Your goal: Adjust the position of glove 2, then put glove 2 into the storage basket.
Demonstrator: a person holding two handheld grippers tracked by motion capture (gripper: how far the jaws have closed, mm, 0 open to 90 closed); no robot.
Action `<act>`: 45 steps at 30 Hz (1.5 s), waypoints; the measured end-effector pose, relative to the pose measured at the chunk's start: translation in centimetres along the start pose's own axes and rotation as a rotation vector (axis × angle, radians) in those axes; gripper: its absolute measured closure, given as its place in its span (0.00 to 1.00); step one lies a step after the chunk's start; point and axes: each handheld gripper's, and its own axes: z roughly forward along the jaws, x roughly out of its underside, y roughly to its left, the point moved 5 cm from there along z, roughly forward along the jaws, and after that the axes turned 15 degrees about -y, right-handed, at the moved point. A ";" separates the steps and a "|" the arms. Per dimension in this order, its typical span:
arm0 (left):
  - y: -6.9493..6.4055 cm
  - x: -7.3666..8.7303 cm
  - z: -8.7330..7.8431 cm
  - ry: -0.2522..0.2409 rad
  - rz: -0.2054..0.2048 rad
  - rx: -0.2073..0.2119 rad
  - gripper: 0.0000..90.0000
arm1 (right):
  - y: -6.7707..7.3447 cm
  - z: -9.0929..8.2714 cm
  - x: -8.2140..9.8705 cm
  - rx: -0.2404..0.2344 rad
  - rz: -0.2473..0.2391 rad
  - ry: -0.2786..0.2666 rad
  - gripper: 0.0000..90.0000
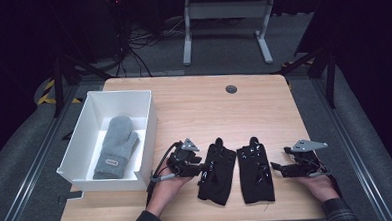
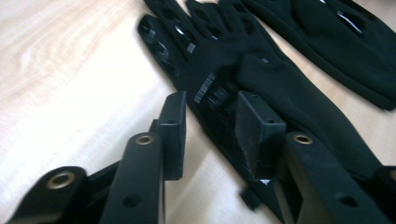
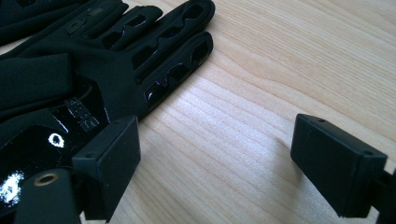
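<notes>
Nearest, two hands at the table's (image 1: 194, 105) front edge. Left gripper (image 1: 196, 166) sits at the left glove's (image 1: 215, 172) outer edge, jaws partly apart and straddling that edge, one pad over the fabric, no squeeze visible (likely lining up a pinch on the cuff side). Right gripper (image 1: 277, 168) waits just beside the right glove (image 1: 256, 174), jaws wide apart over bare wood, holding nothing. Both black gloves lie flat, side by side, fingers pointing away. Farther left, a white box (image 1: 77, 140) holds a grey mitten (image 1: 116, 146), probably the drop spot for the gloves.
</notes>
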 end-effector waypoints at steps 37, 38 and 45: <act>0.6 -1.0 0.7 -0.084 -0.140 0.009 0.97 | 3.9 -0.5 -0.8 -0.312 0.013 0.092 1.00; 0.6 -1.1 0.6 -0.089 -0.146 0.014 0.97 | 4.2 -0.4 -0.8 -0.322 0.006 0.094 1.00; 0.4 -1.6 0.1 -0.115 -0.159 0.041 0.97 | 5.8 0.4 -1.3 -0.352 -0.023 0.095 1.00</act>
